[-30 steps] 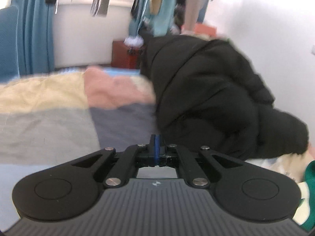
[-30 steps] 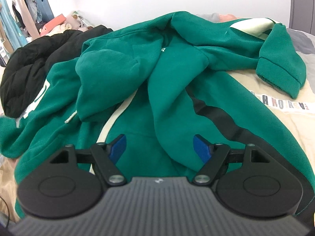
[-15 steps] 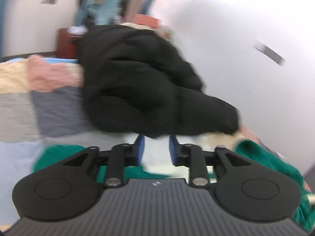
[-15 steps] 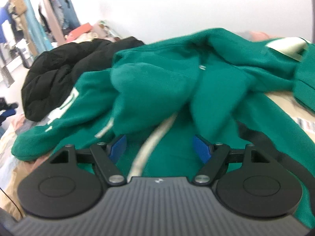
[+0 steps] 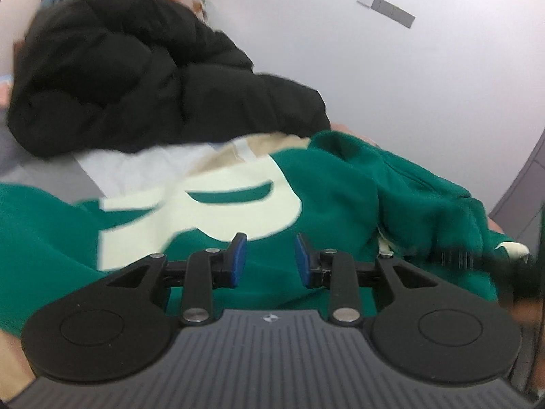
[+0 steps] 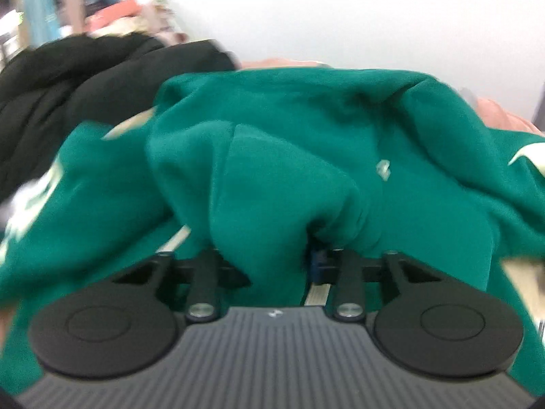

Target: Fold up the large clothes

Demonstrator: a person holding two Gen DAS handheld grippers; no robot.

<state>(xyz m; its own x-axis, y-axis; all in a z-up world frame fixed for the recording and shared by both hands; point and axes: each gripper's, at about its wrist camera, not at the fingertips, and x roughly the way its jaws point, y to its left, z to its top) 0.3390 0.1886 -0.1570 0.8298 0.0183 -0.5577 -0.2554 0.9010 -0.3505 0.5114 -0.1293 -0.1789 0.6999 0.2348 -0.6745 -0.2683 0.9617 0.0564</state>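
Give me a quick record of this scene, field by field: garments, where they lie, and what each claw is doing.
garment in work: green hoodie, crumpled, with cream lettering
other garment: black puffer jacket, heaped behind the hoodie, by the white wall
left claw: jaws apart above the hoodie, nothing between them
right claw: jaws have just been closing, a fold of the hoodie bunched between them
fold status: not yet begun
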